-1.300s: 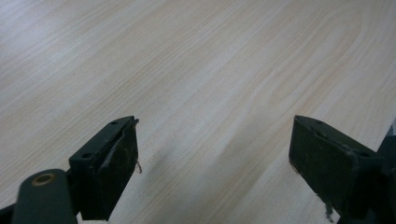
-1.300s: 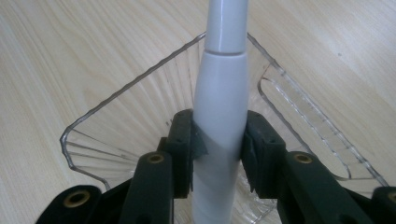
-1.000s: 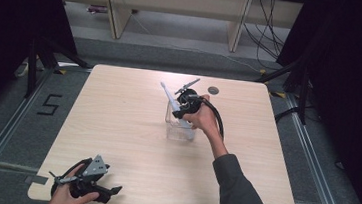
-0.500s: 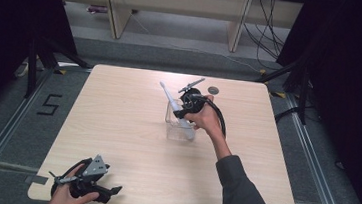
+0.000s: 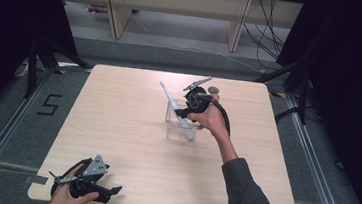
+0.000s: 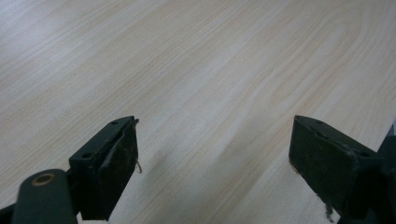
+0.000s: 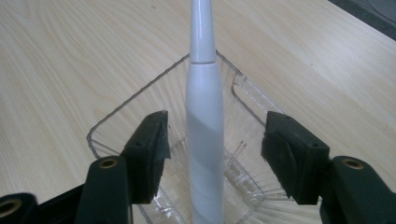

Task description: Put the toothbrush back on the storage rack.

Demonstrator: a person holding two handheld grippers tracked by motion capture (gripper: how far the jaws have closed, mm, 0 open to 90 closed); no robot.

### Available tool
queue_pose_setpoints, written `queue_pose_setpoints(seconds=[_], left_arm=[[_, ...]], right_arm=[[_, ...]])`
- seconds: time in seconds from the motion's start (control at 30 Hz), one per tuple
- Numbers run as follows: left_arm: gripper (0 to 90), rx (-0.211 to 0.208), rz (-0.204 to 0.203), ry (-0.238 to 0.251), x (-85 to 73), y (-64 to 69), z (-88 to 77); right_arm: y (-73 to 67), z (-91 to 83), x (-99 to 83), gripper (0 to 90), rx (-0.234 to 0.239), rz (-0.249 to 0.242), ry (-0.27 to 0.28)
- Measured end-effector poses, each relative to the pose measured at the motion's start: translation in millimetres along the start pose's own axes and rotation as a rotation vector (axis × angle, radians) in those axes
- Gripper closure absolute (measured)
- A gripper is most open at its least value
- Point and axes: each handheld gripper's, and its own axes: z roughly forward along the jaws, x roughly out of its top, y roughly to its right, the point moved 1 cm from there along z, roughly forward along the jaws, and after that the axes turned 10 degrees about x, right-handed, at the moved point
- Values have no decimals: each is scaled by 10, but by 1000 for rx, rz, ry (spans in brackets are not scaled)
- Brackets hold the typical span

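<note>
High view: a white plastic electric toothbrush [image 5: 176, 107] is standing tilted in a clear ribbed plastic tray [image 5: 171, 117] near the middle of the pale wooden table [image 5: 126, 127], its base down in the tray and its bristle end leaning up and away over the tray's far left corner. The right gripper [image 5: 184, 113] is hovering right at the tray, at its right side. From the right gripper view, its jaws have just been opening; they are standing apart on either side of the toothbrush handle [image 7: 204, 140], pads clear of it. Well apart from the tray, at the table's near left corner, the left gripper [image 5: 110, 191] is resting with its jaws spread wide over bare wood. A small dark round disc [image 5: 213, 90] is lying just beyond the tray.
</note>
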Motion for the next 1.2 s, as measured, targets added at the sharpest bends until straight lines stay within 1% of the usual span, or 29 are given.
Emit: queue_pose_setpoints(seconds=[0.03, 0.07, 0.1, 0.13, 0.17, 0.2, 0.23, 0.27, 0.3, 0.37, 0.43, 0.47, 0.5, 0.53, 0.57, 0.63, 0.67, 0.7, 0.73, 0.83, 0.87, 0.93, 0.97, 1.0, 1.03, 1.07, 1.1, 1.13, 1.2], left_arm=[[153, 1, -1, -1, -1, -2, 0], [153, 0, -9, 3, -1, 4, 3], [153, 0, -9, 4, -2, 4, 4], [154, 0, -6, 3, -1, 2, 3], [153, -1, -8, 4, -1, 4, 4], [153, -1, -8, 4, -1, 4, 4], [153, 1, 2, -2, -1, -4, 0], [153, 1, 2, -3, -1, -4, 0], [154, 1, 2, -3, -1, -4, 1], [154, 1, 5, -3, 0, -4, 0], [153, 2, 5, -5, -3, -6, -2], [154, 3, 18, -14, -4, -17, -8], [154, 2, 0, -6, -6, -6, -3], [153, 2, 0, -4, -7, -7, -5], [153, 3, 13, -12, -7, -17, -11], [153, 4, 12, -13, -7, -19, -11], [153, 1, -9, -1, -7, -4, -3], [153, 1, -3, -6, -7, -8, -5], [154, 4, 1, -7, -8, -8, -4], [153, 2, -6, -4, -14, -9, -3], [153, 4, -2, -8, -16, -15, -6], [153, 5, 1, -9, -15, -17, -8], [153, 4, -1, -7, -14, -15, -6], [153, 4, -1, -7, -13, -13, -5], [153, 5, 0, -5, -14, -12, -2], [153, 3, 0, -9, -15, -12, -5], [154, 4, 0, -11, -17, -15, -5], [153, 3, -7, -9, -18, -12, -4], [153, 4, 2, -8, -15, -19, -8]], right_arm=[[-2, -18, 1, 404, -4, -2, -11], [-16, -42, 0, 399, -7, 14, -5], [-3, -47, 2, 397, -7, -12, 2], [-17, -68, 4, 397, -2, 2, 6], [-10, -79, 6, 393, 0, -16, 13], [-16, -99, 6, 386, -9, -19, 31], [-11, -117, 10, 385, -10, -28, 33], [-28, -140, 13, 382, -6, -12, 45], [-17, -154, 16, 378, -11, -34, 49], [-47, -180, 23, 367, -6, -15, 60], [-55, -181, 23, 361, -14, -29, 82], [-58, -205, 23, 358, -4, -34, 69], [-68, -202, 23, 357, -3, -24, 80], [-72, -229, 23, 356, -5, -29, 77], [-87, -243, 21, 356, -10, -21, 83], [-98, -256, 18, 353, -12, -29, 100], [-104, -279, 15, 352, -8, -46, 105], [-121, -310, 13, 351, -9, -38, 96], [-127, -326, 7, 349, -7, -58, 108], [-177, -392, -21, 347, -6, -46, 120], [-189, -395, -38, 345, -11, -52, 137], [-202, -435, -65, 344, -5, -53, 140], [-210, -466, -75, 344, 1, -32, 134], [-195, -469, -89, 343, -1, -49, 152], [-203, -489, -98, 343, 0, -33, 146], [-204, -494, -113, 343, -1, -35, 170], [-202, -503, -123, 343, 3, -32, 177], [-202, -531, -138, 342, 12, -36, 167], [-189, -575, -164, 342, 8, -57, 165]])
